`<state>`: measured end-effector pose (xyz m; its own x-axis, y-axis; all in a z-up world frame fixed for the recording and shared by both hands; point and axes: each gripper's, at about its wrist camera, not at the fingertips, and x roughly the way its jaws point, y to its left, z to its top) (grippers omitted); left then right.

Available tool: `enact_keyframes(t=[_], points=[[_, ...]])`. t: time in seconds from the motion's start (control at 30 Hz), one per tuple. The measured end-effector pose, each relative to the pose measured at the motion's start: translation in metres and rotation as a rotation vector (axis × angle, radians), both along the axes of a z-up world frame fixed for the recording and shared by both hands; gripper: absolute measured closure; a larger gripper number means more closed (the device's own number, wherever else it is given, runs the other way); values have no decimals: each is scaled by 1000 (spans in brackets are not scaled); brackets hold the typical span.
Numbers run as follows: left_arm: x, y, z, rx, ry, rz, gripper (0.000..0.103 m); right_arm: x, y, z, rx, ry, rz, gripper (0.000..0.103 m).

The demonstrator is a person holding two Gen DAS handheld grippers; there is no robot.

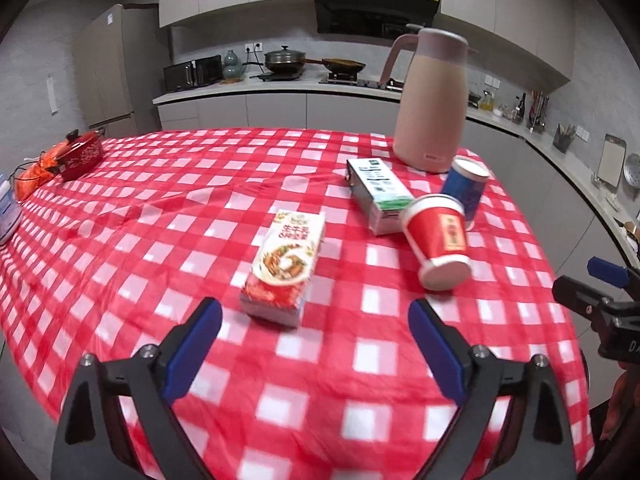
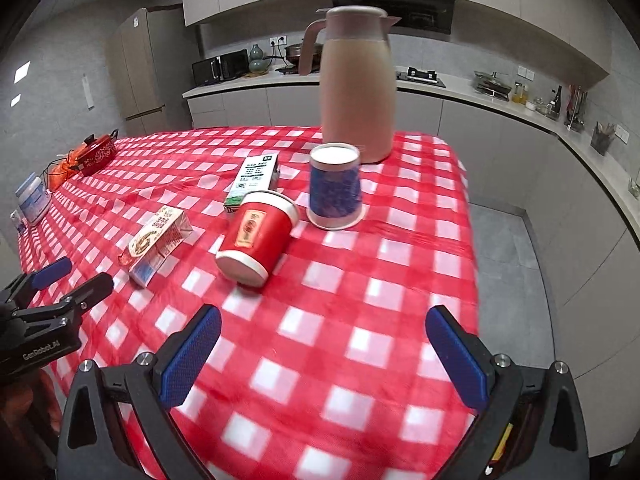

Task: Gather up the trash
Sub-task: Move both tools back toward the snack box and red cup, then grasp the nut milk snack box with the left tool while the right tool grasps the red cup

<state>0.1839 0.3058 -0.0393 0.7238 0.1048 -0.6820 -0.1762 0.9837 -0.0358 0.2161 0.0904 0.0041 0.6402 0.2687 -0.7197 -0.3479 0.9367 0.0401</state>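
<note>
Both the left claw (image 1: 314, 324) and right claw (image 2: 322, 332) are being held wide open, empty; red carton (image 1: 283, 264), green carton (image 1: 378, 196), red cup (image 2: 258, 236) and blue cup (image 2: 335, 186) are lying uncollected on the worktop (image 1: 160, 216).

A table under a red-and-white checked tablecloth (image 2: 360, 300) carries the lot. A red paper cup (image 2: 258, 238) lies on its side, a blue paper cup (image 2: 335, 190) stands upside down just beside it, and a green-and-white carton (image 2: 252, 184) and a red food box (image 1: 284, 266) lie flat. A beige thermos jug (image 2: 356, 84) stands upright near the far edge. At the far left sit a small red lidded pot (image 1: 78, 156) and an orange bag (image 1: 34, 176).
</note>
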Motion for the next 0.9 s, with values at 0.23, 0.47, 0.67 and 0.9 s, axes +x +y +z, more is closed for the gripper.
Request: enact_keyframes(t=[0.23,0.47,0.67,0.9], points=[[37,25,-24,-8,46,-26,17,30,36,-17,-2,39,3,8],[71,40,-49,-41,105,-37,25,70,72,-36,12,80,13,11],[88,47,-60,-74,133,-26,32,99,95,-60,-12,124,15,18],[97,49,-59,-88,127,-30,50,110,102,-70,8,159,11,37]])
